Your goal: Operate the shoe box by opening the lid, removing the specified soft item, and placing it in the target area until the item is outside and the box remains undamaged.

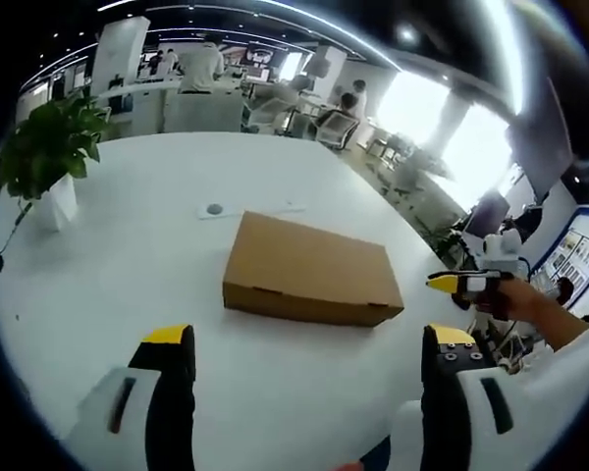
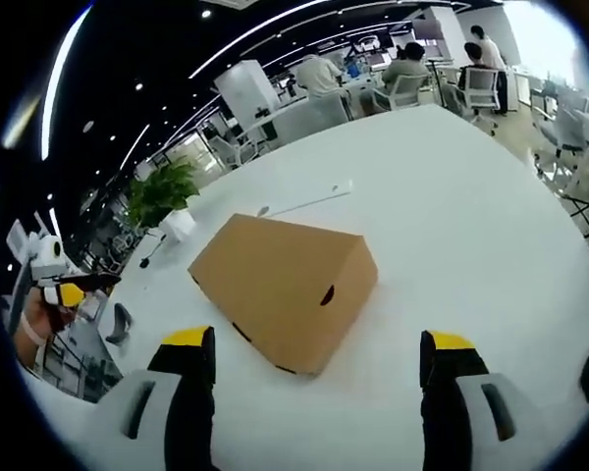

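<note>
Closed brown cardboard shoe box at frame centre; left gripper and right gripper spread, should lift lid edge gently.

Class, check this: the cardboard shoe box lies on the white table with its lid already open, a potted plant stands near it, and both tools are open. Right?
Not quite. The shoe box lid is closed, as the left gripper view shows. It does lie on the white table, the potted plant stands nearby, and the left tool and right tool are open.
</note>
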Motion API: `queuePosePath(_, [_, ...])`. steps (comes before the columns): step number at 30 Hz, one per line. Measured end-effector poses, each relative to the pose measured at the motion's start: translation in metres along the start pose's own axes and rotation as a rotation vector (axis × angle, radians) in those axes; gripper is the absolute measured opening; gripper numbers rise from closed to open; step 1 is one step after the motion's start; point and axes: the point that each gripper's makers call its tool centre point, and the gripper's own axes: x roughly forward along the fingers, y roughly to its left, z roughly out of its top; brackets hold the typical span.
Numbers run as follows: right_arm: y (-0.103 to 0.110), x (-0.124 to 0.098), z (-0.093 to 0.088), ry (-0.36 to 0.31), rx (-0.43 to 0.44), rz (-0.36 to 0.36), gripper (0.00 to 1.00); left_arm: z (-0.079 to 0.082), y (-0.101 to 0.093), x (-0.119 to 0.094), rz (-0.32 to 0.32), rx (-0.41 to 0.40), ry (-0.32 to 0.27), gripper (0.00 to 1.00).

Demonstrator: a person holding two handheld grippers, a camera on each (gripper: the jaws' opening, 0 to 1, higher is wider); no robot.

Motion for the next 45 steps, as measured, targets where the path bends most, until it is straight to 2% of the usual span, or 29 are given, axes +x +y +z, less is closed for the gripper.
queuePosePath(5, [-0.002,0.01,0.002,0.008,-0.002,0.002,0.88,0.002,0.001,0.001,0.003,0.0,-0.006,0.98])
queuePosePath(15, [-0.006,0.017,-0.002,0.01,0.024,0.008,0.87,0.005,0.0,0.004,-0.001,-0.007,-0.009,0.98])
queuePosePath(20, [-0.009,0.023,-0.008,0.009,0.074,0.019,0.86,0.001,0.002,0.002,0.005,-0.01,-0.013,0.98])
queuePosePath(28, [-0.007,0.031,-0.008,0.009,0.122,0.036,0.84,-0.005,0.008,0.003,0.006,-0.023,-0.008,0.97])
queuePosePath(39, [-0.004,0.047,-0.008,0.028,0.158,0.057,0.81,-0.001,0.007,0.0,0.012,-0.031,-0.022,0.97])
queuePosePath(42, [-0.005,0.043,-0.011,0.044,0.151,0.038,0.79,-0.002,0.008,-0.002,0.018,-0.03,-0.022,0.96])
queuePosePath(45, [-0.001,0.043,-0.008,0.036,0.174,0.06,0.79,-0.003,0.007,-0.002,0.018,-0.031,-0.021,0.96])
